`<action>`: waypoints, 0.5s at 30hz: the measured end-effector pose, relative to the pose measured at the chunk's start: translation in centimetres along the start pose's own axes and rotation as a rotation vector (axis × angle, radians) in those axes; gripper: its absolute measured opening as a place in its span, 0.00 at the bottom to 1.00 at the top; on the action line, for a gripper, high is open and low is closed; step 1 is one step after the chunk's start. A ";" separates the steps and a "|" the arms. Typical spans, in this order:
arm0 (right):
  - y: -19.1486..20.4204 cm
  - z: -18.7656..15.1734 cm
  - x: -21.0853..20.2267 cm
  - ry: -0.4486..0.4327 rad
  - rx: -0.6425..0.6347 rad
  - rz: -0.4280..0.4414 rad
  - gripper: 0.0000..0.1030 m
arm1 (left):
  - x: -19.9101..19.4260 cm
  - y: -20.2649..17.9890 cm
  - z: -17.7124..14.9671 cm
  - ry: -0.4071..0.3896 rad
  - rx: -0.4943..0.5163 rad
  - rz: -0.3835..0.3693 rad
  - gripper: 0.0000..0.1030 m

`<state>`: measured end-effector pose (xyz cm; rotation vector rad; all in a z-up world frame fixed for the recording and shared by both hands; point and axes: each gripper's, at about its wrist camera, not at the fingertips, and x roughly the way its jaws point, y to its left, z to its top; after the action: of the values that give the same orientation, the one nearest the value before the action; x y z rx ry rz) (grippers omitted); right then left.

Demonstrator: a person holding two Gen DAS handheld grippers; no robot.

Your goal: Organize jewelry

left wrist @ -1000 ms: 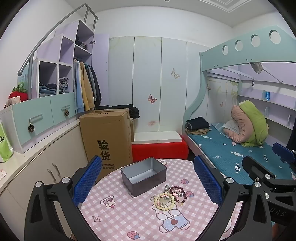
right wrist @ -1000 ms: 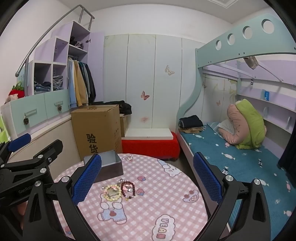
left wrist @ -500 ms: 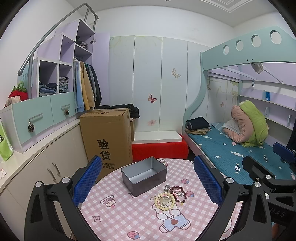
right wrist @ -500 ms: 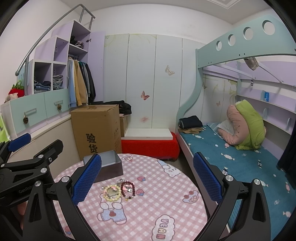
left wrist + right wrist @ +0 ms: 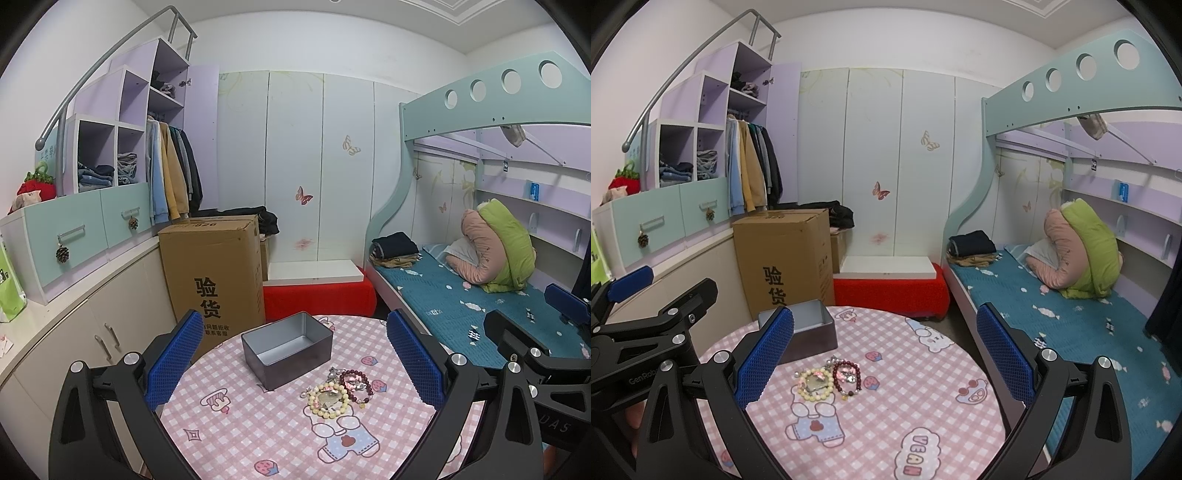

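A pile of jewelry lies on the round pink checked table (image 5: 258, 435): a cream bead bracelet (image 5: 327, 398), a dark red bead bracelet (image 5: 355, 382) and small silver pieces (image 5: 334, 373). An empty grey metal box (image 5: 287, 349) stands just behind it. The same cream bracelet (image 5: 814, 384), red bracelet (image 5: 847, 376) and box (image 5: 809, 332) show in the right wrist view. My left gripper (image 5: 295, 362) is open and empty, held above the table over the box and pile. My right gripper (image 5: 884, 354) is open and empty, to the right of the pile.
A tall cardboard box (image 5: 214, 269) stands behind the table on the left, beside low cabinets (image 5: 92, 325). A red bench (image 5: 317, 295) with a white board is behind. A bunk bed (image 5: 461, 291) with a teal mattress runs along the right.
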<state>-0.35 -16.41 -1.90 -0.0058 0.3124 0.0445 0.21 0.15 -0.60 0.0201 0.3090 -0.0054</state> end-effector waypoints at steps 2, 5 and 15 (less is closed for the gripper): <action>0.0 0.0 0.0 0.000 0.000 0.000 0.93 | -0.1 0.0 0.1 -0.001 0.001 0.001 0.94; 0.0 0.0 0.0 0.000 0.001 0.000 0.93 | 0.0 0.0 -0.1 -0.001 0.002 0.001 0.94; -0.1 0.0 -0.1 0.000 0.001 0.001 0.93 | 0.1 0.0 -0.6 0.002 0.000 -0.002 0.94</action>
<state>-0.42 -16.49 -1.88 -0.0044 0.3124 0.0449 0.11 0.17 -1.18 0.0199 0.3107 -0.0070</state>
